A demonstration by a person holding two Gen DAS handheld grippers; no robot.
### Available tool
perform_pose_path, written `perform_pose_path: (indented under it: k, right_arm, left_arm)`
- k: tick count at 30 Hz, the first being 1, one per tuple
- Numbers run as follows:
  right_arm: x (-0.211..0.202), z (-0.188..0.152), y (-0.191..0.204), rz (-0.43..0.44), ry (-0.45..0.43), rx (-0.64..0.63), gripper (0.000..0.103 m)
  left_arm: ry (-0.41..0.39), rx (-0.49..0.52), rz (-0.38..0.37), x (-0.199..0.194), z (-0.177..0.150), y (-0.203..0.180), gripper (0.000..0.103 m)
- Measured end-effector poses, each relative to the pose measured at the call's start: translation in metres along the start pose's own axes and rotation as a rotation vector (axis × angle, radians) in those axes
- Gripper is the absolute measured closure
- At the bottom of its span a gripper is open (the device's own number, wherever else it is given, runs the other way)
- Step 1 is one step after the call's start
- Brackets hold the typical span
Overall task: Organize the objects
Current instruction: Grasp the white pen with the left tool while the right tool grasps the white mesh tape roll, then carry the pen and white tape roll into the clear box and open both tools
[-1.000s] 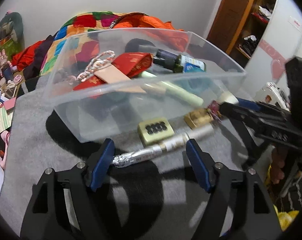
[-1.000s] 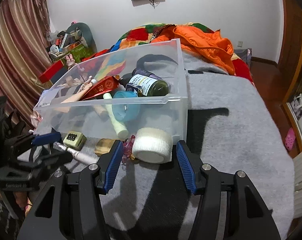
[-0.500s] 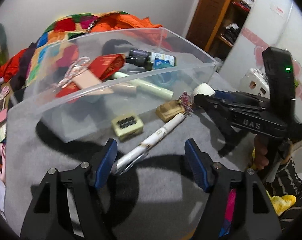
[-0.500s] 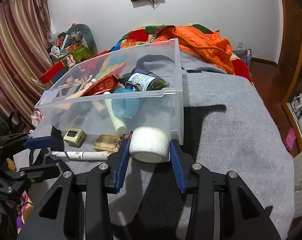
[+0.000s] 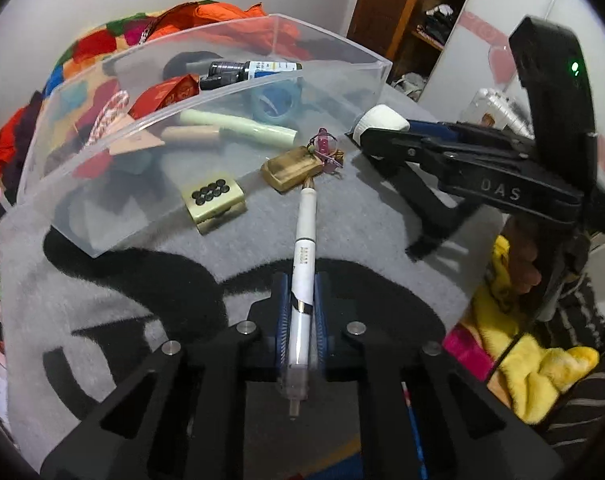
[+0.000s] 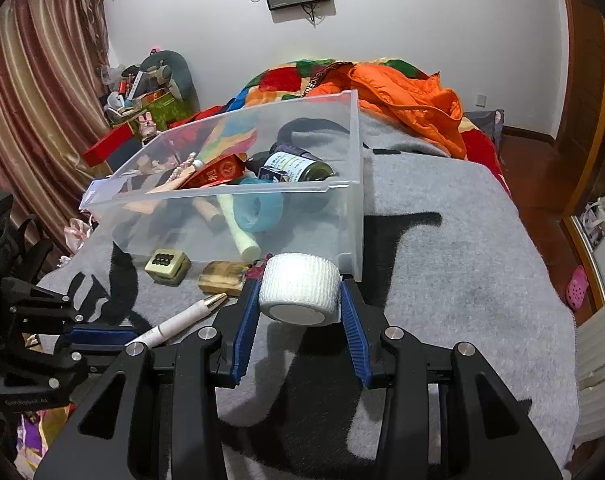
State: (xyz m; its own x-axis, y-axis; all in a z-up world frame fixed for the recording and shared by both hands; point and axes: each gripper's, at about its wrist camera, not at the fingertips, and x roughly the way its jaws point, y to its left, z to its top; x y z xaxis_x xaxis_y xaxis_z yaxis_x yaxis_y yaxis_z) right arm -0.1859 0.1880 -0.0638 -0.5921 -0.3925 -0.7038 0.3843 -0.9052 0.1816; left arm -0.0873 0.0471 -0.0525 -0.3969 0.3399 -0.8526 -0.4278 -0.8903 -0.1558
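Observation:
A clear plastic bin point(image 5: 334, 46) point(image 6: 354, 152) holding a bottle, red packet, blue tape ring and tubes sits on a grey blanket. My left gripper point(image 5: 300, 280) is shut on a white pen point(image 5: 304, 248), which points toward the bin; the pen also shows in the right wrist view point(image 6: 182, 318). My right gripper point(image 6: 300, 300) is shut on a white bandage roll point(image 6: 298, 288) at the bin's near corner; the roll shows in the left wrist view point(image 5: 380, 118). A green button block point(image 5: 214, 200) point(image 6: 167, 265) and a tan wooden piece with a pink charm point(image 5: 292, 166) point(image 6: 222, 276) lie outside the bin.
The grey blanket point(image 6: 442, 260) covers the bed. An orange jacket and colourful quilt point(image 6: 402, 92) lie behind the bin. Cluttered boxes point(image 6: 142, 100) and curtains stand at the left; a wooden shelf point(image 5: 414, 12) at the right.
My left gripper has closed on the pen, now lengthwise between the fingers. My right gripper has closed on the bandage roll and holds it.

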Motion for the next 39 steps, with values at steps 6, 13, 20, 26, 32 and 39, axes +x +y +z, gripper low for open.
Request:
perform_pose_path:
  k: [6,13,20,26,32,39]
  right_arm:
    - [-0.004,-0.001,0.003,0.004,-0.003,-0.001,0.066]
    - [-0.015,-0.001,0.007,0.003,-0.023,-0.009,0.066]
    - [-0.029,0.007,0.016,0.018,-0.064,-0.026,0.066]
    - [-0.045,0.017,0.025,0.026,-0.113,-0.049,0.066]
    - [-0.054,0.03,0.031,0.026,-0.156,-0.069,0.066]
    - [-0.056,0.045,0.037,0.027,-0.19,-0.081,0.066]
  left_arm:
    - [-0.003,0.003,-0.003,0.016,0.015,-0.003,0.091]
    - [-0.049,0.048,0.063,0.016,0.013,-0.012,0.093]
    - [-0.14,0.006,0.086,-0.018,0.005,-0.011,0.093]
    - [-0.24,-0.039,0.083,-0.049,0.008,-0.007,0.093]
    - [-0.33,-0.074,0.106,-0.074,0.016,-0.004,0.093]
    - [-0.412,-0.134,0.101,-0.095,0.029,0.007,0.093]
